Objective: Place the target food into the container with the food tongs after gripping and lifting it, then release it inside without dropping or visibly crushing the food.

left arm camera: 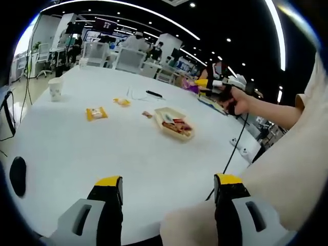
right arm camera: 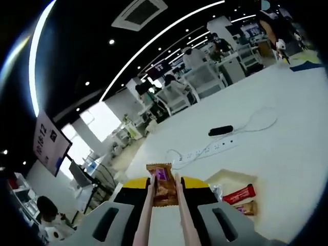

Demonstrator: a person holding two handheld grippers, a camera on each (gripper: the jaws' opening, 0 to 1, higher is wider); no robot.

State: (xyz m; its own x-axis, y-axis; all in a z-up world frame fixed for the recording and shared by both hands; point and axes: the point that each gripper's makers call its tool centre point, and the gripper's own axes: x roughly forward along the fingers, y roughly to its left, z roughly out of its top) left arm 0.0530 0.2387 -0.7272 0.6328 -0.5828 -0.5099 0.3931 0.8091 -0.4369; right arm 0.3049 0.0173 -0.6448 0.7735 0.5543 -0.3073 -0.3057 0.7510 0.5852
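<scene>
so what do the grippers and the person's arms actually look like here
The left gripper has two black jaws with yellow tips on pale grey moulded bodies, each with a dark slot. The right gripper has the same build, with long pinkish tongs running between its jaws. In the left gripper view it shows black and yellow with a black cable hanging down. The person wears a pale cream short sleeve.

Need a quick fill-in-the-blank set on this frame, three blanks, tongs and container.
1. The right gripper squeezes pink food tongs whose tips grip a ____ snack packet.
2. The container sits on the ____ table.
3. The left gripper has its jaws ____, holding nothing.

Missing words: brown; white; open
</scene>
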